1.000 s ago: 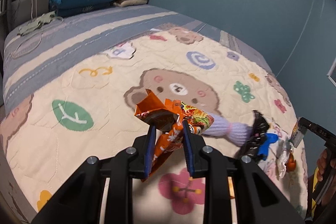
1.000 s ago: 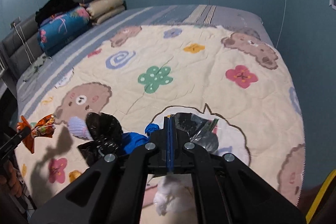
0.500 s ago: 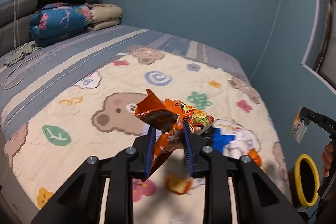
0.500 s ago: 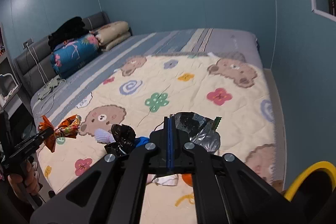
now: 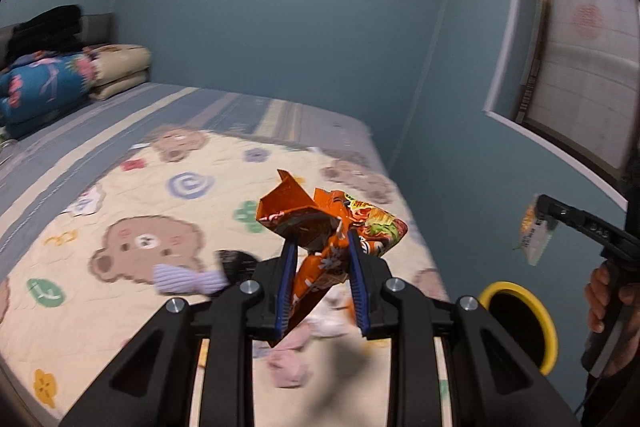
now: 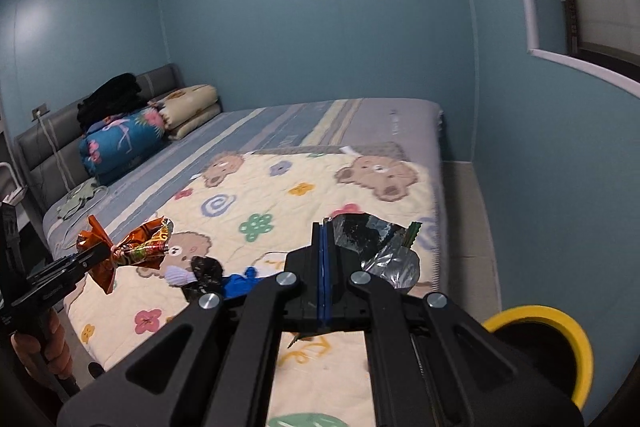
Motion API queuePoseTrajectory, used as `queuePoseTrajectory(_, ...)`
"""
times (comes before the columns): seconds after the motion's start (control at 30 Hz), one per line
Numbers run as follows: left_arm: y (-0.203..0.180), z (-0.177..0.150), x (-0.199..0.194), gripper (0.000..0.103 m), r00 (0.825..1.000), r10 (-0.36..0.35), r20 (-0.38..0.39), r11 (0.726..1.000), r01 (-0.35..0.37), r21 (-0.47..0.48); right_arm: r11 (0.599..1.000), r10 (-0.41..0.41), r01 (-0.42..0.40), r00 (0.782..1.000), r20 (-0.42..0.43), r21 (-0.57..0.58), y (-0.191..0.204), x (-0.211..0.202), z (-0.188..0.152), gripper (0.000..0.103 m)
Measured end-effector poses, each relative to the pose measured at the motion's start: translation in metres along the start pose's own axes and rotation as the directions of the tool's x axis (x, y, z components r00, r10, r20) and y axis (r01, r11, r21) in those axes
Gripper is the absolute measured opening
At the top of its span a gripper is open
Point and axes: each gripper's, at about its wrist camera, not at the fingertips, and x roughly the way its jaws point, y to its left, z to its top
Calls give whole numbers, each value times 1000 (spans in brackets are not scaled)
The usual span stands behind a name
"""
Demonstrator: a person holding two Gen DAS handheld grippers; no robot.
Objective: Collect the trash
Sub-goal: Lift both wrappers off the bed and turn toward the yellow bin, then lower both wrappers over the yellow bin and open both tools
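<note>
Up close, crinkled orange foil wrapper [image 5: 332, 223], quilted bedspread [image 5: 132, 195]

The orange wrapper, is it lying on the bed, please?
No, the orange wrapper is clamped in the left gripper, raised above the bed.

An orange snack wrapper [image 5: 328, 227], a yellow-rimmed bin [image 5: 550, 327], and a cream bear-patterned quilt [image 5: 132, 211].

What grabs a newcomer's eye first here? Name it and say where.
The crumpled orange snack wrapper pinched in the left tongs, held up above the bear-print quilt. Next, the silvery-black foil wrapper clamped in the right tongs, and the yellow-rimmed bin low at the right, beside the bed.
</note>
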Motion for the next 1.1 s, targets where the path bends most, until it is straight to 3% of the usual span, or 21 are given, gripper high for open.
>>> queuePoseTrajectory(0.33,-95,-6,14,23,988,-149,-35,984,152,90,989,-121,118,992,27,85,-83,-59,-14,0)
queuePoseTrajectory(0.57,-161,-14,39,23,965,-239,-104,957,252,141,967,-208,204,978,12,152,-143,-83,-29,0)
queuePoseTrajectory(0.83,-228,-45,88,23,920,-324,-221,919,362,157,937,-263,268,963,-53,224,-204,-88,-56,0)
queuePoseTrajectory(1.1,-266,-81,130,23,881,-340,-330,899,407,162,912,-263,283,959,-106,297,-251,-69,-82,0)
